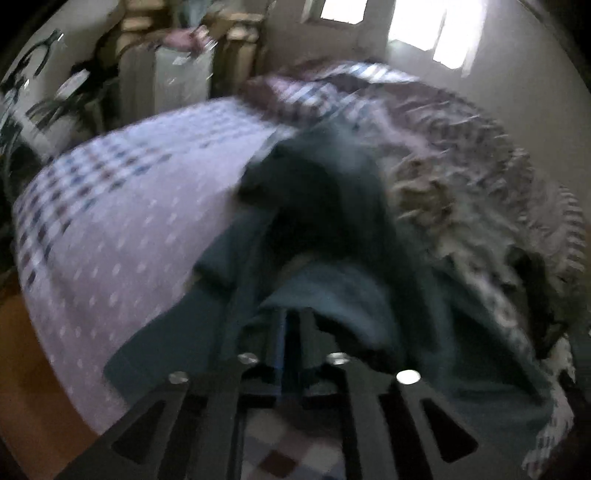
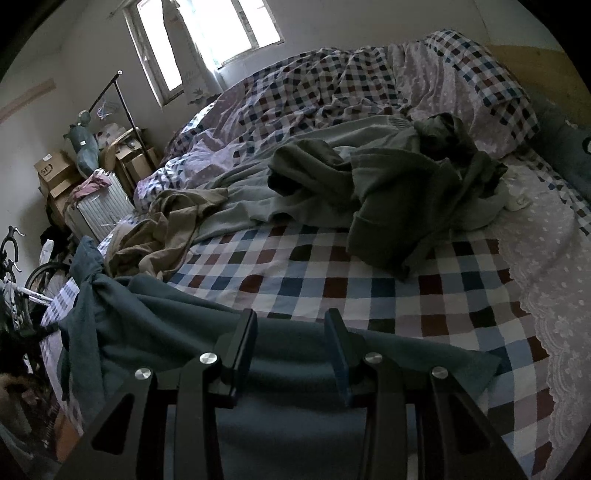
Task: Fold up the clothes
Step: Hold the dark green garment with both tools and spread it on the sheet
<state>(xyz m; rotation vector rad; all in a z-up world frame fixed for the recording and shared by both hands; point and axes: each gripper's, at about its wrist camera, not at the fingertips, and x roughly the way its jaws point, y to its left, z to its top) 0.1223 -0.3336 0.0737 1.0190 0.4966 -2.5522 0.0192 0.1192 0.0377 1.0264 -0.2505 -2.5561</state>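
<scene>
i read the left wrist view as badly smeared, so detail there is limited. the left gripper (image 1: 291, 332) points down at the teal garment (image 1: 332, 206), which is bunched in a heap in front of it and drapes over its fingers (image 1: 280, 332). the fingers stand close together with only a narrow gap showing, and cloth covers their tips; i cannot tell from this view whether the pads actually pinch the fabric. beyond the heap lies the pale dotted sheet (image 1: 129, 221) on the left and a rumpled checked quilt (image 1: 461, 140) far right. a bright window (image 1: 436, 29) sits at the far wall.

the right wrist view is sharp. the right gripper (image 2: 291, 332) rests low over a flat stretch of the same teal garment (image 2: 166, 314), which spreads across the near edge of the bed (image 2: 369, 280) and trails off to the left, where it gathers into a twisted bunch. its jaws stand partly apart, one finger (image 2: 247, 343) on each side of a ridge of teal cloth (the fabric passes between them, but whether the pads press on it i cannot tell).

farther on the checked cover lie an olive garment (image 2: 399, 192), a grey one (image 2: 314, 177) under it, and a tan one (image 2: 170, 229) to the left. boxes (image 2: 55, 173) and a bicycle (image 2: 14, 280) stand at the far left by the wall.
</scene>
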